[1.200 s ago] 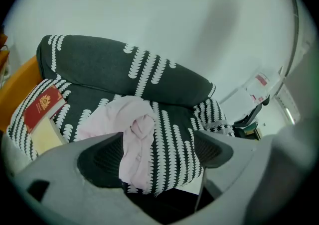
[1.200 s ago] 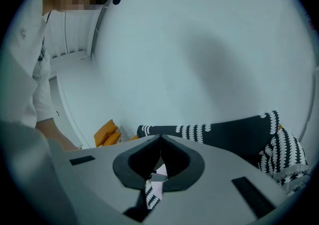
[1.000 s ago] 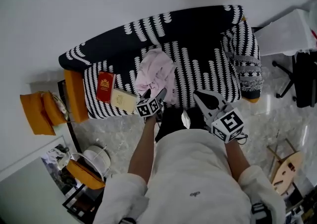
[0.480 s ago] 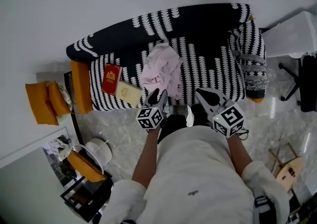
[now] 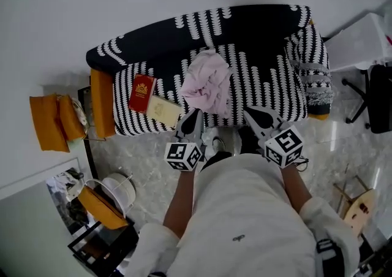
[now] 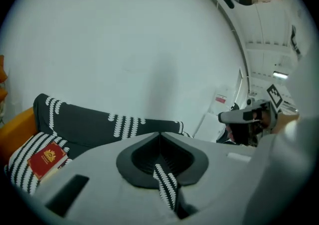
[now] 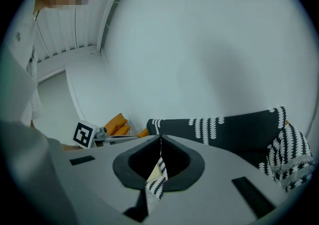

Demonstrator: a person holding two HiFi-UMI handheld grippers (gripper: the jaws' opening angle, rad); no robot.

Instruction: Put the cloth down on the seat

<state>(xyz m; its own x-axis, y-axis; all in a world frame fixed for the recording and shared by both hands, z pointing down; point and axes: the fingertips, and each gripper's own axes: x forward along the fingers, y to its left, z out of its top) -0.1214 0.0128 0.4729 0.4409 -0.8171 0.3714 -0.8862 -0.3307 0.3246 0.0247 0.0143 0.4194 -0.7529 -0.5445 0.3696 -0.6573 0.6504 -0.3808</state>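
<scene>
Most of the job looks finished. Near the middle of the head view, the crumpled pale pink cloth (image 5: 207,83) lies on the seat of the black sofa with white dashed stripes (image 5: 263,86), about midway along it and free of both tools. To its left on the same seat lie a red book with a gold crest (image 5: 142,93) and a cream booklet (image 5: 162,110), apart from the cloth.

Just below the cloth, the left claw (image 5: 196,113) hangs in front of the seat edge. Its jaws have just been closing and now meet with nothing between them. Further right, the right claw (image 5: 249,111) also hangs off the seat front with its jaws drawn together. By my reading, nothing is left but to pull both hands away.

Only the head view shows the cloth at all. The left gripper view looks over its closed jaws at the sofa back in the lower left, with the red book beneath it, and at the other tool at the right edge. The right gripper view shows the sofa back and draped arm at the lower right. A sliver of striped and cream pattern shows below where its jaws meet. That is probably the seat and booklet seen through the gap, not something held.
</scene>
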